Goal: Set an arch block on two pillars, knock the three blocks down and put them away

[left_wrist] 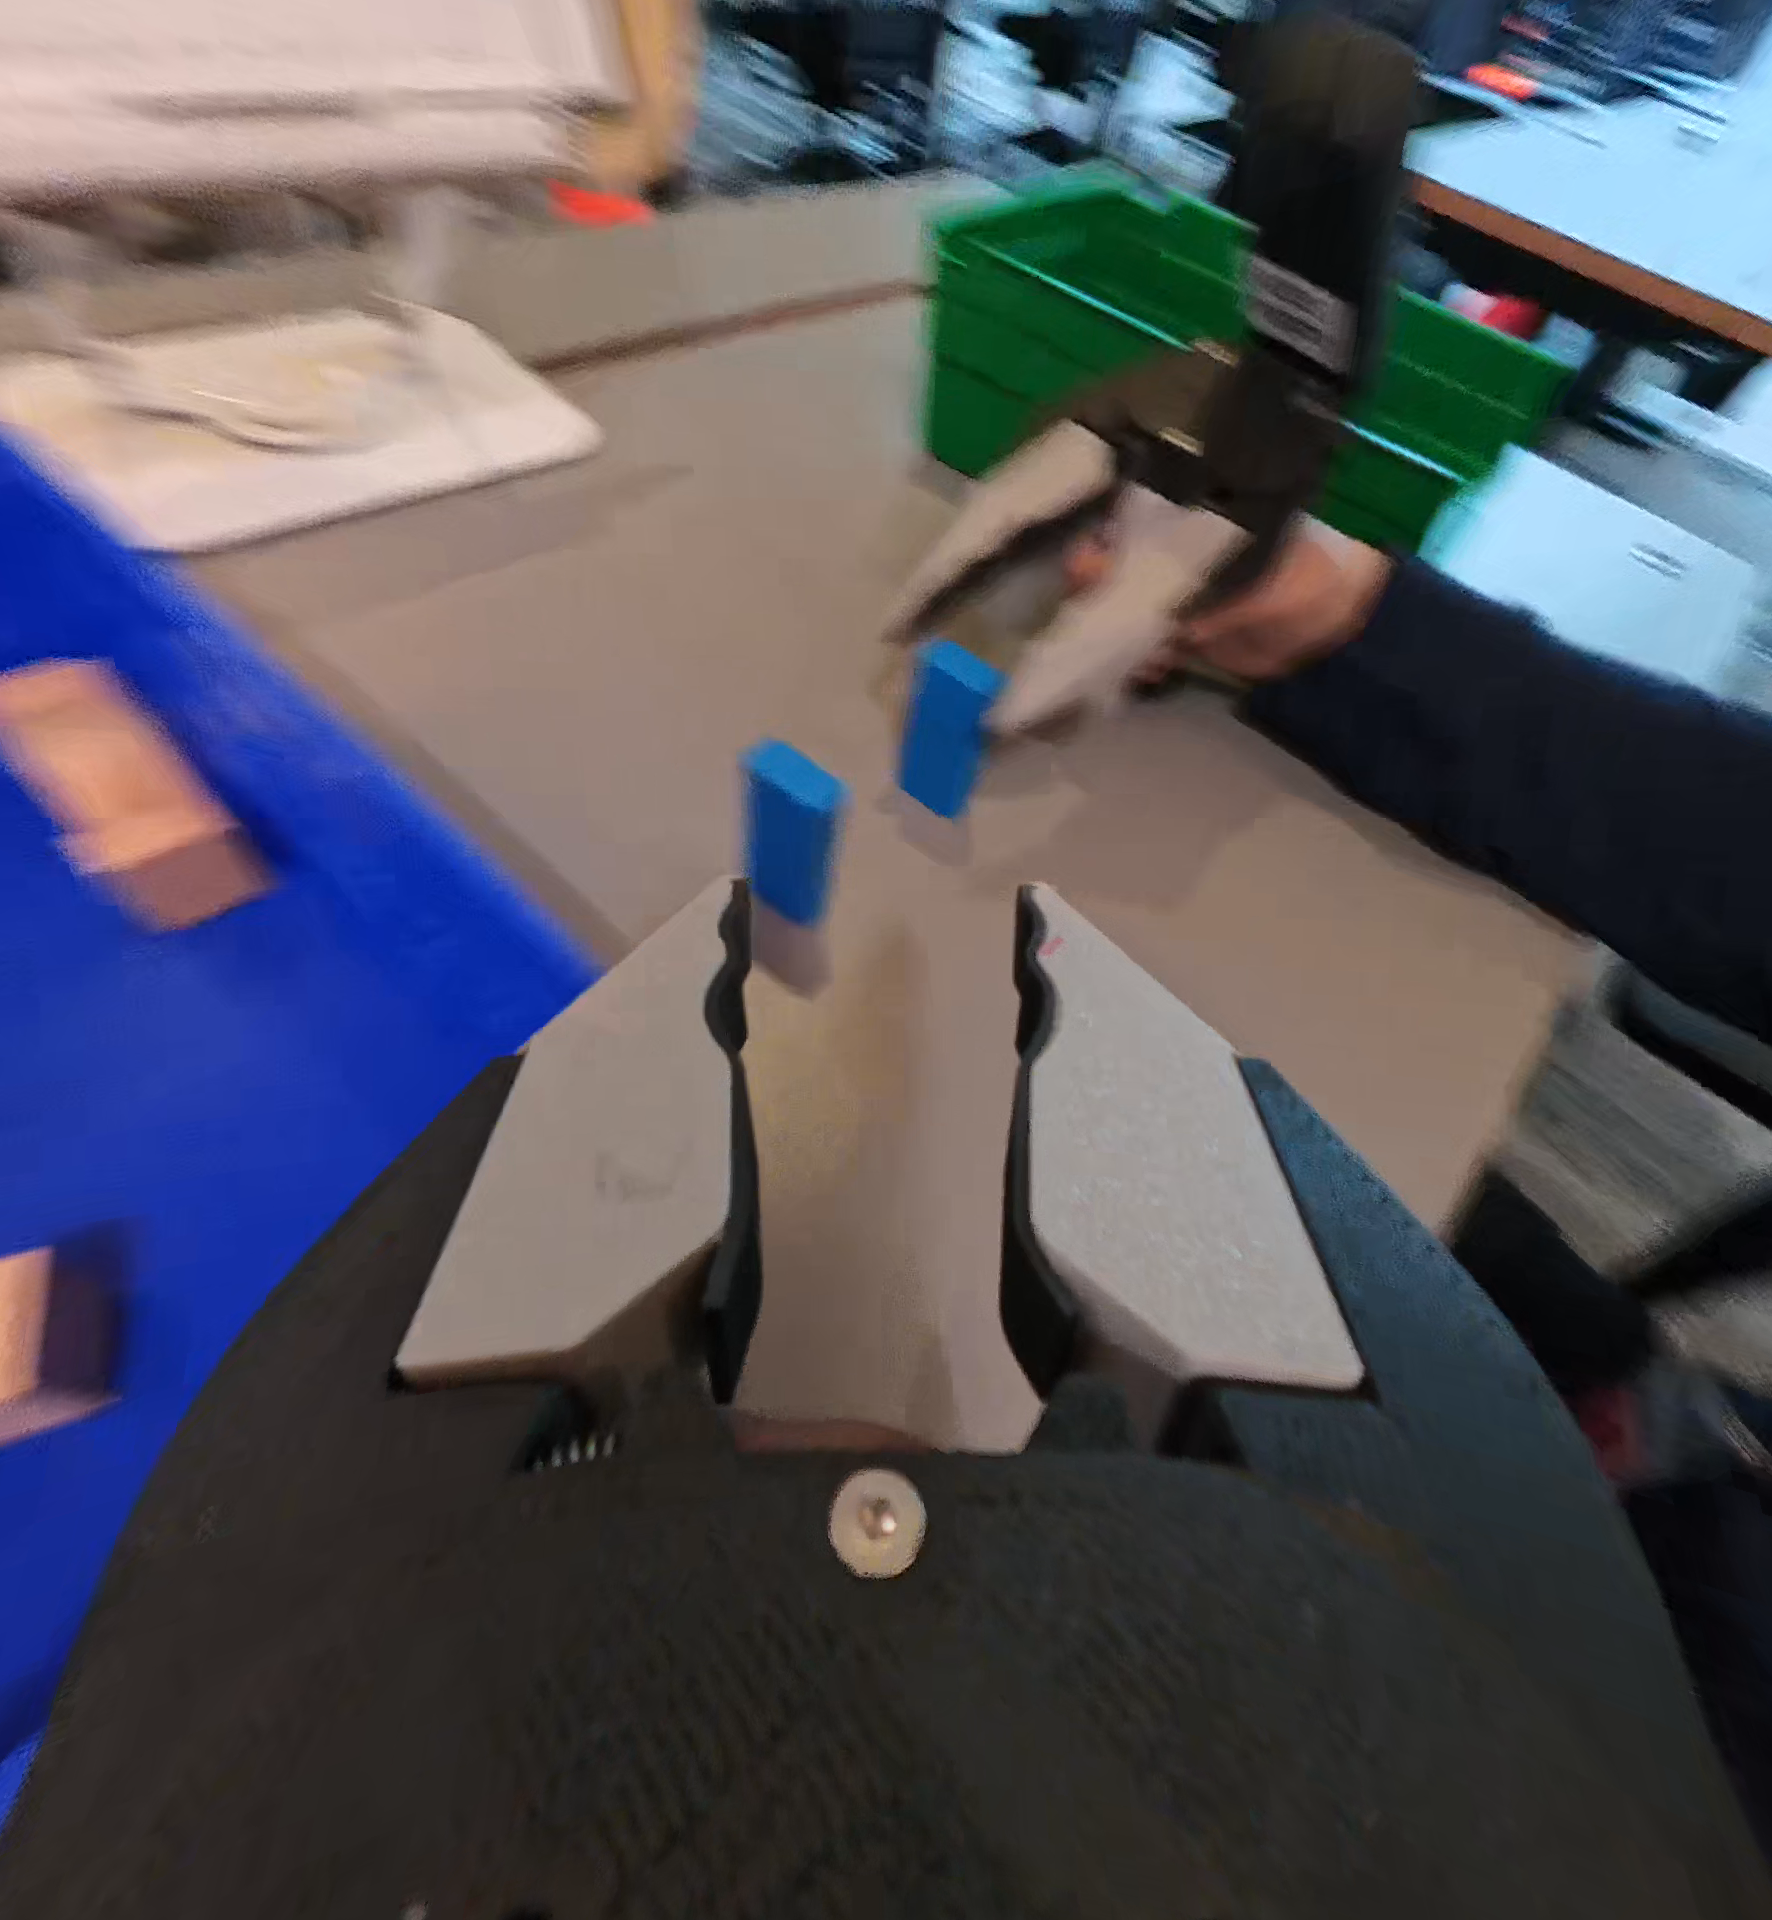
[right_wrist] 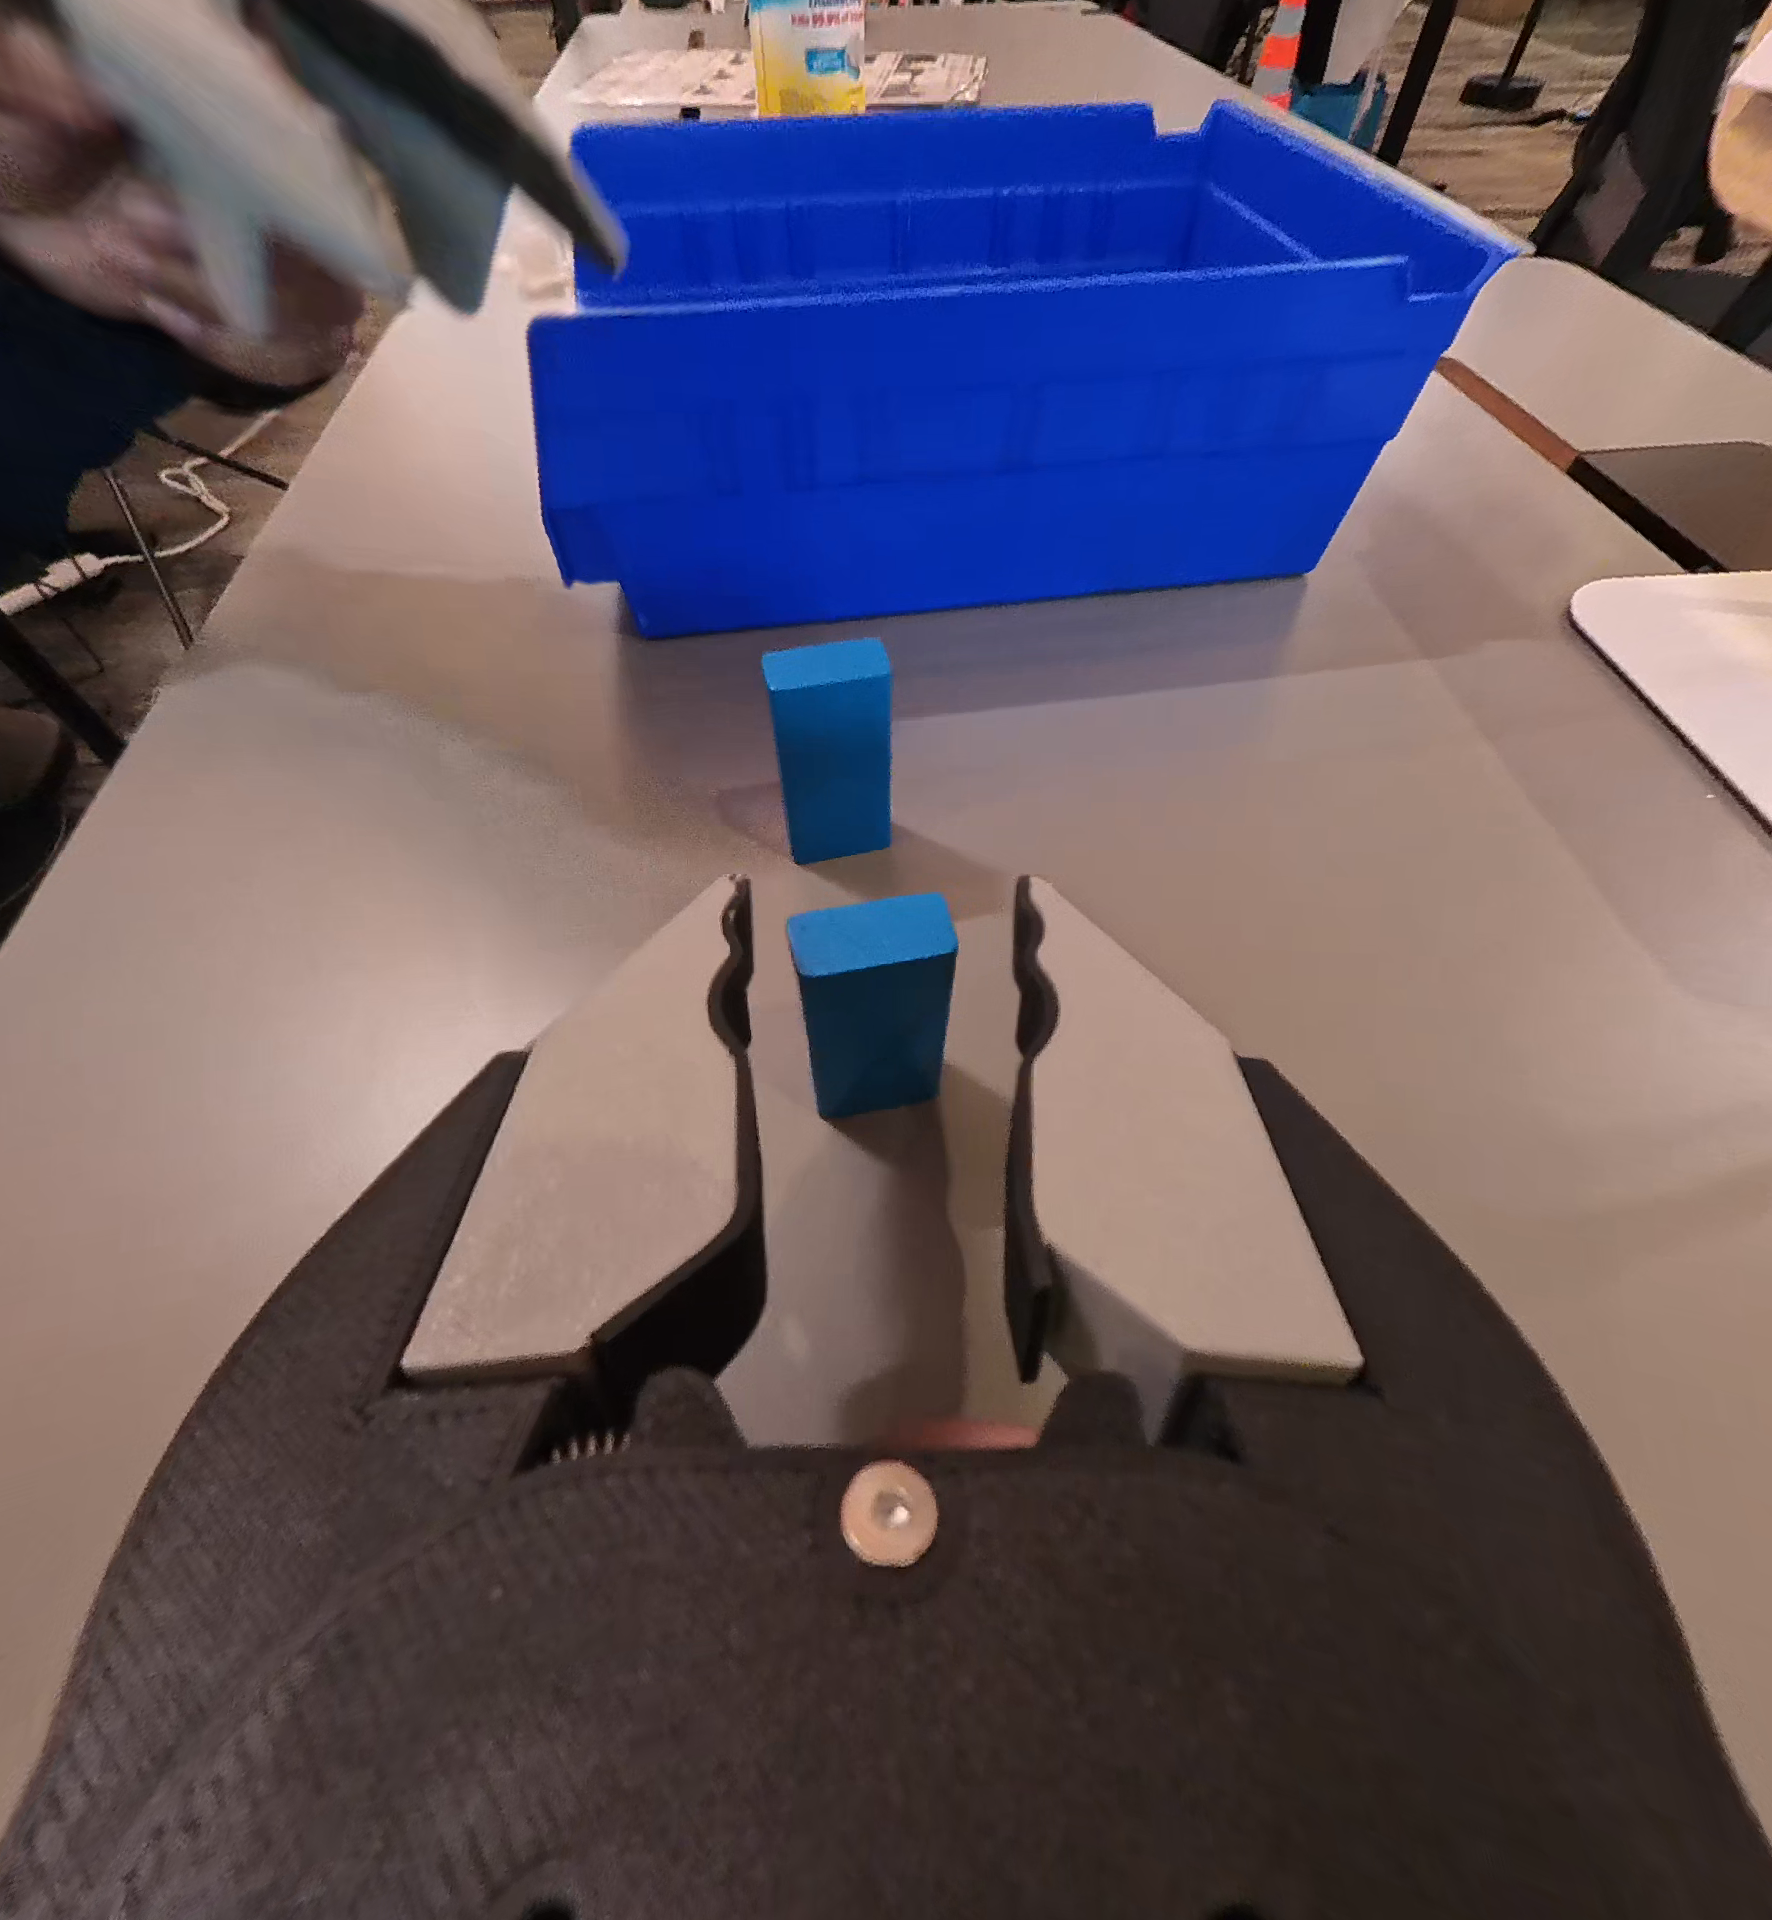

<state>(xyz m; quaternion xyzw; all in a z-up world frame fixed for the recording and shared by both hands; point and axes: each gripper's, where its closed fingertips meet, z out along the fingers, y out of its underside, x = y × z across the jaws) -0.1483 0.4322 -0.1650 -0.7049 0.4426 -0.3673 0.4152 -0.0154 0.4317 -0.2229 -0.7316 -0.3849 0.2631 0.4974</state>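
Two upright rectangular blue blocks [right_wrist: 835, 750], smooth table [right_wrist: 1277, 935]

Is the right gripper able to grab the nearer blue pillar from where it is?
Probably yes: the right gripper is open, and the nearer blue pillar stands upright between its fingers, nothing blocking.

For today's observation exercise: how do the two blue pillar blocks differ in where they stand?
In the right wrist view, the near pillar stands between the open right claw's fingers, untouched; the far pillar stands clear of it. The far pillar is closer to the blue bin; the near one farther. Both are blue, upright and alike in shape.
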